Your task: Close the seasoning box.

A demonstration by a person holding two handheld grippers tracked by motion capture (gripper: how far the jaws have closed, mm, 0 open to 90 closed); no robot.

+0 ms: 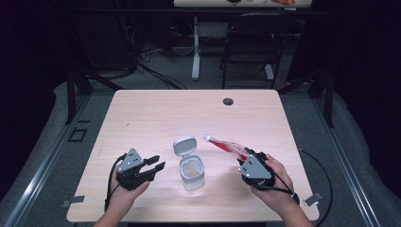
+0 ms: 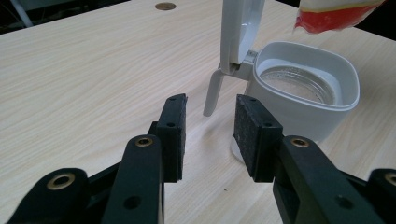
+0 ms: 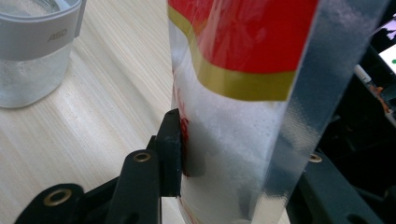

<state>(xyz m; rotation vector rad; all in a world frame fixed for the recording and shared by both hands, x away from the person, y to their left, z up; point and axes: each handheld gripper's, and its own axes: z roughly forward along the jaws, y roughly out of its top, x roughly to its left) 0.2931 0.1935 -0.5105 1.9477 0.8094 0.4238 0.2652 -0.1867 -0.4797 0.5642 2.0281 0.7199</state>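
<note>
Your right hand-held gripper (image 1: 246,158) clenches a red-labelled pouch (image 1: 226,146), not yet pouring; the flip-lid jar (image 1: 191,172) stands open; left hand-held gripper (image 1: 157,164) released.

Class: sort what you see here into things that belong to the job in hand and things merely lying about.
In use: red-and-clear packet, held in right gripper; glass jar, its hinged lid open; left gripper, open beside the jar.

Lying about: chair, floor cables, table's grommet.
</note>
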